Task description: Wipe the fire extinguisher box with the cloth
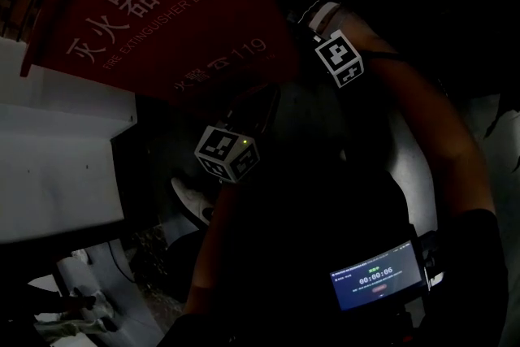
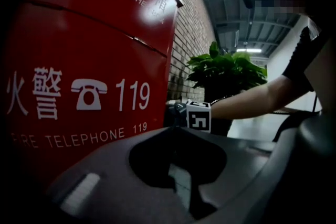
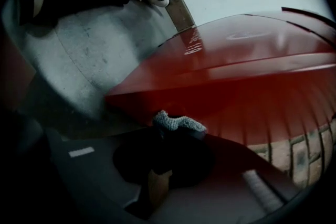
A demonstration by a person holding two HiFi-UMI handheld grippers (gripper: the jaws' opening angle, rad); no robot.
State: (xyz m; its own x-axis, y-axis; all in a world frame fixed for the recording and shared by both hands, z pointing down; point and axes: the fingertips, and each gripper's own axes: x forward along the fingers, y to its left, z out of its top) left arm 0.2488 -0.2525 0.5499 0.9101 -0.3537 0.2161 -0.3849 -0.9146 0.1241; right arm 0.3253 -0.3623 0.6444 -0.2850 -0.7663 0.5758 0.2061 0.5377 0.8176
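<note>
cloth held at the red box
the grey knitted cloth (image 3: 178, 123) is clamped in the tips of the right tongs (image 3: 175, 132), with the red fire extinguisher box (image 3: 236, 76) close ahead of them. the left tongs (image 2: 176, 128) are pressed together on nothing, the box front just to their left and a potted plant (image 2: 226, 68) beyond their tips.

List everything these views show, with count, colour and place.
fire extinguisher box: one, red with white lettering, against the brick wall
brick wall: one, reddish brown, behind the box
plant: one, green, beyond the box by the wall
floor: one, grey concrete, below the box
cloth: one, grey knit, in the right gripper, close to the box; contact unclear
screen: one, dark with a lit timer, low in the head view
left gripper: one, dark grey, jaws together, empty, facing the box front
right gripper: one, dark grey, shut on the cloth
</note>
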